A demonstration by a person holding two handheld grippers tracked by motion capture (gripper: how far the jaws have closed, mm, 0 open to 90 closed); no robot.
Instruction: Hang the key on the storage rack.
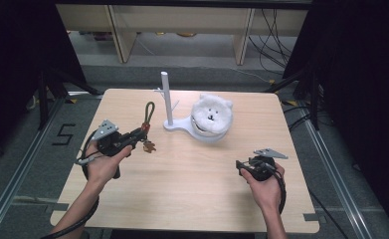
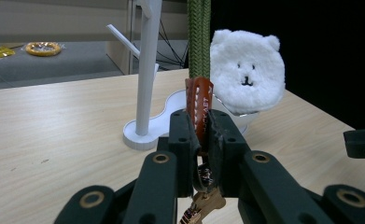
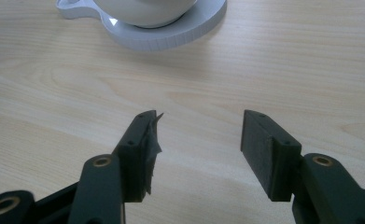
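Note:
My left gripper [image 1: 141, 134] is shut on a keychain [image 1: 146, 124] by its brown leather tab [image 2: 199, 106]. The green cord loop [image 1: 148, 110] stands up above the jaws and the keys [image 2: 202, 203] hang below them. A white peg stand [image 1: 166, 99] with short side pegs rises just beyond and to the right of it, on a white base [image 1: 179, 127]. A fluffy white bear face [image 1: 211, 113] sits on the round part of that base. My right gripper [image 1: 240, 166] rests low at the table's right, open, with bare wood between its fingers [image 3: 140, 151].
The light wooden table [image 1: 192, 179] has rounded corners and dark floor all round. Shelving and cables stand behind it. A yellow ring [image 2: 43, 48] lies on the floor far off in the left gripper view.

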